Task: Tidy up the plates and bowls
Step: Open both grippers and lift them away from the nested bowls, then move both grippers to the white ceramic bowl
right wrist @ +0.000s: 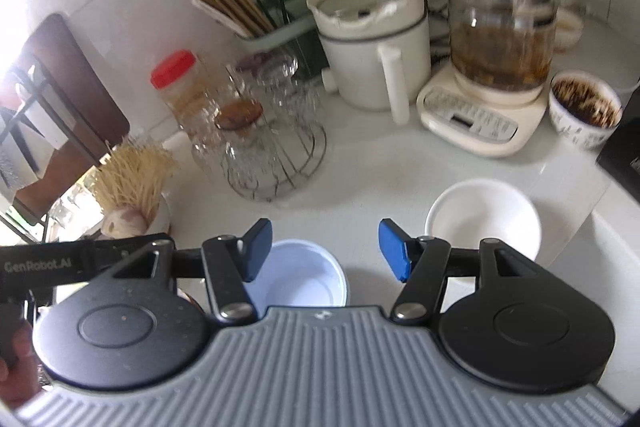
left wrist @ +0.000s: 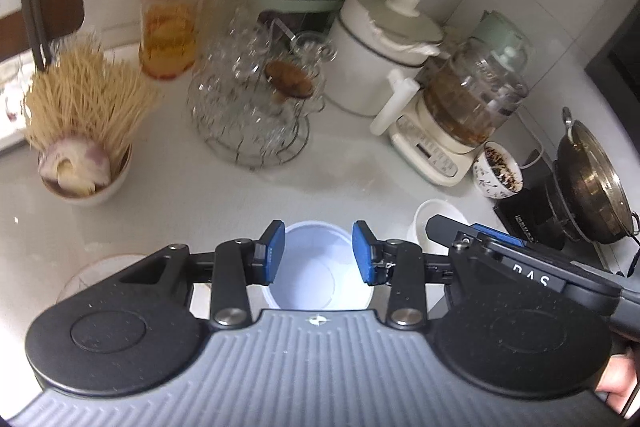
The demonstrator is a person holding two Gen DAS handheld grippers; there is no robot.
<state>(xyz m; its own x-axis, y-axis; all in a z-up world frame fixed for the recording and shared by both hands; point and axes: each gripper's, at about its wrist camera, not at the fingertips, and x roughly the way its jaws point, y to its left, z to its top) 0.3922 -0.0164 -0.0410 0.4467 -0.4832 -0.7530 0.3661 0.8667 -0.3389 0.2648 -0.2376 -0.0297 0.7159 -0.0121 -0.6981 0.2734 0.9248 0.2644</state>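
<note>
We hold the left tool (left wrist: 318, 253) with its blue pads spread above a pale blue bowl (left wrist: 316, 267) on the white tabletop (left wrist: 340, 163), gripping nothing, and we see a white bowl (left wrist: 430, 223) at 3 o'clock from it, partly hidden by the right tool. We hold the right tool (right wrist: 325, 251) spread wide and empty too, with the pale blue bowl (right wrist: 298, 275) below its left pad at 7 o'clock and the white bowl (right wrist: 482, 215) on the tabletop (right wrist: 380, 171) at 2 o'clock.
</note>
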